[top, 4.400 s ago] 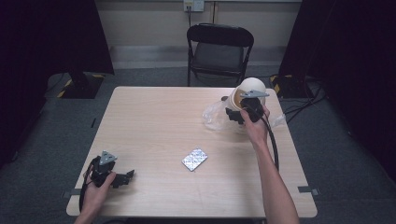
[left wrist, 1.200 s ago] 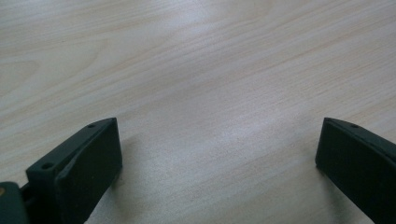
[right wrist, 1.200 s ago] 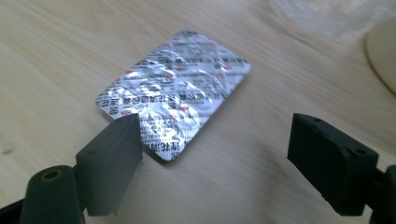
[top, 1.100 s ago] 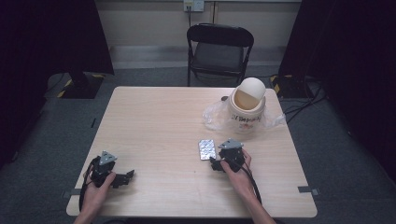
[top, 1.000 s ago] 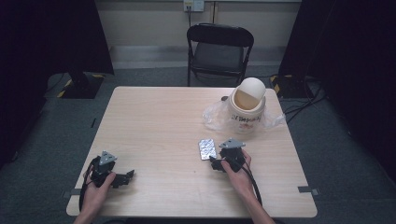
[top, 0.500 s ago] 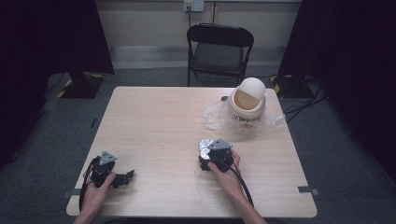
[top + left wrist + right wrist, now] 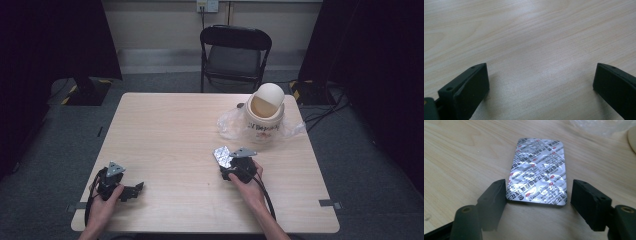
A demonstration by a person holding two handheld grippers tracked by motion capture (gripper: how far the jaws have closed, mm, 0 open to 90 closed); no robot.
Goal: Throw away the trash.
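The wooden table (image 7: 165, 130) carries everything, and a black folding chair (image 7: 235, 52) stands just beyond its far edge. Toward the table's far right corner sits a cream bin with a domed swing lid (image 7: 265, 112), resting on crinkled clear plastic (image 7: 230, 125). Near the table's front left corner the left gripper (image 7: 134, 189) lies low in a hand, its jaws spread wide over bare wood. Toward the table's front right, nearer its middle, the right gripper (image 7: 226, 166) is held by the other hand; its jaws have just been closing. Between them lies a silver foil blister pack (image 7: 539, 177): the left jaw touches its near corner, the right jaw stands just apart, so nothing is pinched.
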